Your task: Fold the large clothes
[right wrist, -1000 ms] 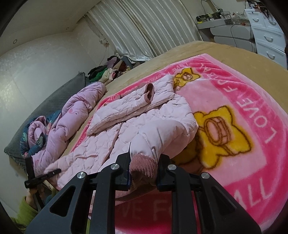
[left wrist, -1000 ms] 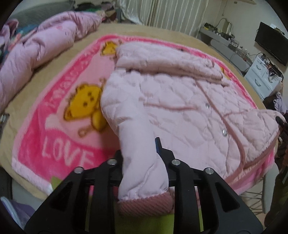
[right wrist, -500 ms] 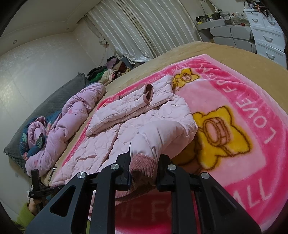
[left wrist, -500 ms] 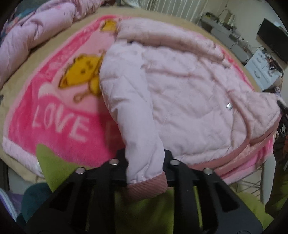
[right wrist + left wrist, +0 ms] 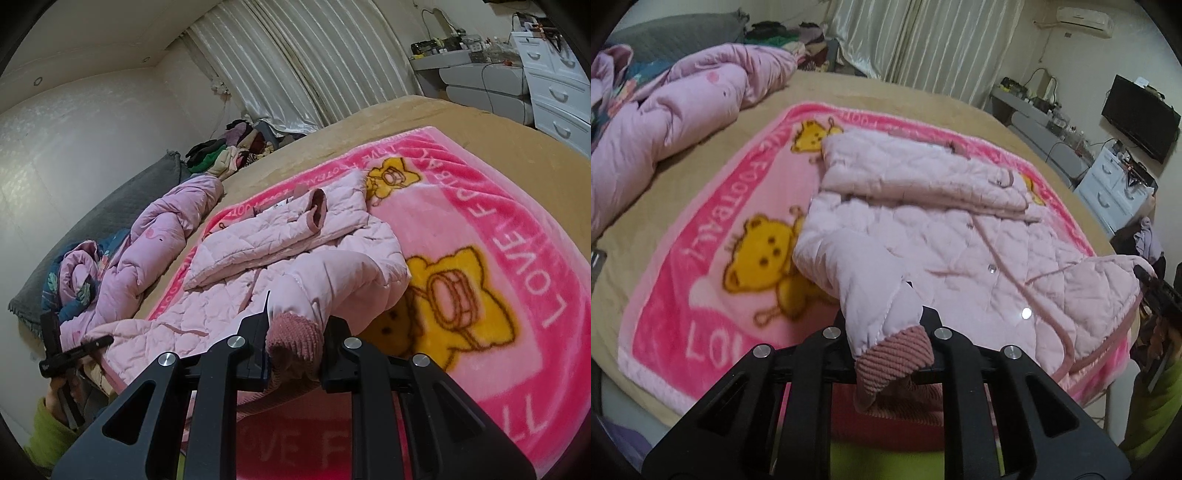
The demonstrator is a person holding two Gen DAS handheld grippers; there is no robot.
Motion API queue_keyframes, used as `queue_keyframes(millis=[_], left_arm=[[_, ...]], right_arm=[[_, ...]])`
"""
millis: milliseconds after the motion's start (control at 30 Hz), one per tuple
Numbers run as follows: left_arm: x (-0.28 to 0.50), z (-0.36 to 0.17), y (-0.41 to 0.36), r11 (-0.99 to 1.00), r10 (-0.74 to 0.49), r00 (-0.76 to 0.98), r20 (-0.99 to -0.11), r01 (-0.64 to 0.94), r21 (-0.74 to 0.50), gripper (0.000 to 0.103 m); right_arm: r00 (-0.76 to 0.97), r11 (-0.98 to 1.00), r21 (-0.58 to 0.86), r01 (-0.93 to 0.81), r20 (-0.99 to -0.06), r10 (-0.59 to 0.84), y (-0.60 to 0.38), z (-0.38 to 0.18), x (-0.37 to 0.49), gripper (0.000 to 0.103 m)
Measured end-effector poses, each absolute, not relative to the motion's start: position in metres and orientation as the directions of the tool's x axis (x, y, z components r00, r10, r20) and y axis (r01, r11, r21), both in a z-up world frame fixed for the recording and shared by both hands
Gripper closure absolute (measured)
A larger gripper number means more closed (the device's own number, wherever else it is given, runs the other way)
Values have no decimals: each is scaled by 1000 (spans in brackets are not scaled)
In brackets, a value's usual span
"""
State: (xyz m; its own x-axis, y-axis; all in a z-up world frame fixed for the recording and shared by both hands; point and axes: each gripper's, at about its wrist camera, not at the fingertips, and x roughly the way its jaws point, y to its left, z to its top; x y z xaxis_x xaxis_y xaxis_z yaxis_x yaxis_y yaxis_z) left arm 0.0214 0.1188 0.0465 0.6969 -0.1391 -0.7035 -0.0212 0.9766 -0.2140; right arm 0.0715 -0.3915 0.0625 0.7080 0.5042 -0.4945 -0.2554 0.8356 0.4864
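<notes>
A pale pink quilted jacket lies spread on a pink teddy-bear blanket on the bed. One sleeve is folded across its far side. My left gripper is shut on the ribbed dusty-pink cuff of the near sleeve and holds it off the blanket. In the right wrist view the jacket stretches away to the left. There my right gripper is shut on a ribbed pink end of the jacket, lifted a little. Each view shows the other gripper at the jacket's far corner.
A crumpled pink duvet lies along the bed's left side, with a heap of clothes behind it. A desk, white drawers and a wall television stand to the right. A green sleeve shows low on the left.
The left gripper's jaws closed onto the sleeve cuff and lifted it off the blanket. The right gripper kept its grip and hardly moved.
</notes>
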Motion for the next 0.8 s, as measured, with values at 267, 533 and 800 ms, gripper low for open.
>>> queue_keyframes(millis=[267, 533, 800], left_arm=[[38, 71, 114, 981, -126, 728, -673, -8, -193, 94], [53, 87, 120, 978, -126, 751, -648, -15, -207, 94], [76, 108, 129, 978, -112, 770, -628, -28, -209, 94]], right_arm=[[717, 838, 471, -274, -481, 504, -387, 80, 84, 86], [735, 835, 473, -280, -454, 503, -387, 96, 101, 86], [760, 841, 470, -269, -432, 485, -388, 113, 127, 87]])
